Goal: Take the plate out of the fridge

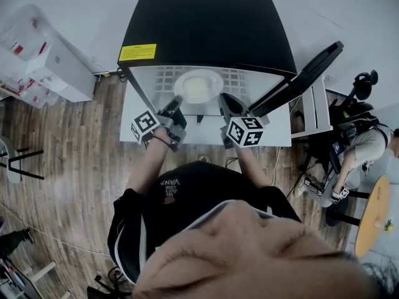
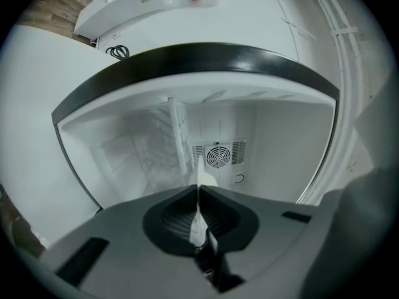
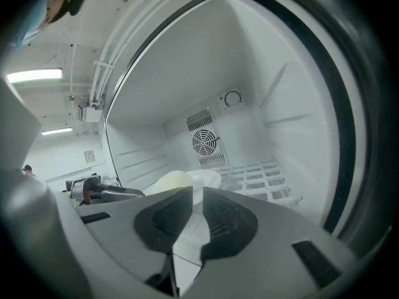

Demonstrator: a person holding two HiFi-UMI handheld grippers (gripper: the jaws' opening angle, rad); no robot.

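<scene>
Looking down, head view: black-topped fridge (image 1: 206, 23) stands open, door (image 1: 304, 73) swung right; plate (image 1: 198, 85) lies on wire shelf (image 1: 235, 78) inside. At plate's 2 near sides reach left gripper (image 1: 176, 103) and right gripper (image 1: 225, 99). Far left sit white boxes (image 1: 59, 67), far right a seated person (image 1: 365, 143). Left gripper view: jaws clenched on plate's rim, fan grille (image 2: 219, 156) beyond. Right gripper view: jaws pinch rim too, thin slit showing; shelf bars beyond.
</scene>
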